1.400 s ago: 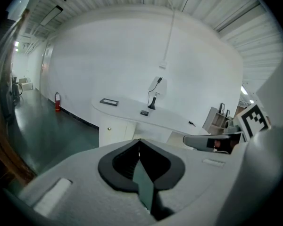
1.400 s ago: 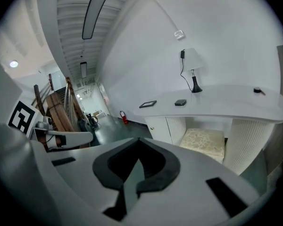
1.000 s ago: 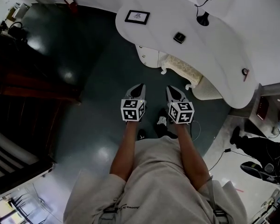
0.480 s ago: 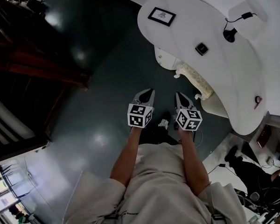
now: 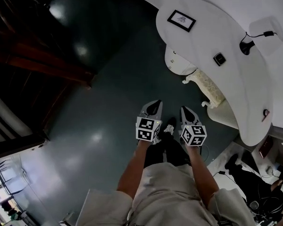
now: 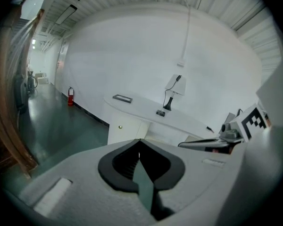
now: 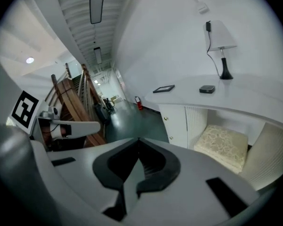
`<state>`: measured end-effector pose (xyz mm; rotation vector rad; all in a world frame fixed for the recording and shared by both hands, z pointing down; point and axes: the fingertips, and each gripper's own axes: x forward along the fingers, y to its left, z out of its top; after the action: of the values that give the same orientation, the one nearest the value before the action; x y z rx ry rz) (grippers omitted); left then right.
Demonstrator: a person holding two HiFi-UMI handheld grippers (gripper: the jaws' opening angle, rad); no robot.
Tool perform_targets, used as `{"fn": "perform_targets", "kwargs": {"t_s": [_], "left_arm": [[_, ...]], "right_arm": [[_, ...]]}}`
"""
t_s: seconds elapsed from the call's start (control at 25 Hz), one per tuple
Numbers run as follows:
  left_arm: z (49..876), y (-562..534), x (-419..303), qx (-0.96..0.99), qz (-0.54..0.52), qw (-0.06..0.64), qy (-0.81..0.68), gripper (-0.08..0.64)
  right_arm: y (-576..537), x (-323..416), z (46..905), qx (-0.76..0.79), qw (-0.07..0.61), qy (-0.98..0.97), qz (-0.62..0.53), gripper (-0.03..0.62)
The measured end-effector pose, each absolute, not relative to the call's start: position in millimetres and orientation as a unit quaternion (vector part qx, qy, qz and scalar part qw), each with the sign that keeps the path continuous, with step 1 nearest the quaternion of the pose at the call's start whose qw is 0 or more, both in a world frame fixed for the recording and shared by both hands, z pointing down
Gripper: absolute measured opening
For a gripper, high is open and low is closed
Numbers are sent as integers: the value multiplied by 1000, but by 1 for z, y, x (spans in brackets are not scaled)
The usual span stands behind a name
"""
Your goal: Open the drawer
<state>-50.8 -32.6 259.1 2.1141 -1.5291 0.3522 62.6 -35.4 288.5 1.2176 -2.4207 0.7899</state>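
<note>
The left gripper [image 5: 155, 104] and right gripper [image 5: 185, 110] hang side by side above the glossy dark green floor [image 5: 108, 102]. Each has its jaws pressed together with nothing between them. The white drawer unit with 2 small round knobs [image 7: 174, 124] looks closed. It sits under the curved white desk [image 5: 212, 27], ahead of both grippers and well apart from them.
</note>
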Motion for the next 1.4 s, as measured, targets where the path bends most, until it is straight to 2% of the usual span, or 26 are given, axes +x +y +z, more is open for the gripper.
{"fn": "perform_targets", "kwargs": {"t_s": [0.36, 0.76, 0.96, 1.24, 1.4], "left_arm": [[277, -30, -70, 783, 154, 246, -550, 11], [274, -95, -82, 764, 147, 239, -582, 11], [307, -121, -62, 765, 155, 258, -569, 11], [351, -168, -55, 788, 161, 224, -551, 11], [403, -192, -55, 793, 134, 235, -545, 11]], "right_arm": [[-48, 29, 294, 382, 204, -871, 232, 15], [-116, 23, 285, 386, 226, -871, 203, 15], [-146, 44, 316, 405, 227, -856, 229, 15], [-191, 45, 357, 418, 206, -859, 212, 15], [-210, 41, 409, 419, 189, -857, 231, 15]]}}
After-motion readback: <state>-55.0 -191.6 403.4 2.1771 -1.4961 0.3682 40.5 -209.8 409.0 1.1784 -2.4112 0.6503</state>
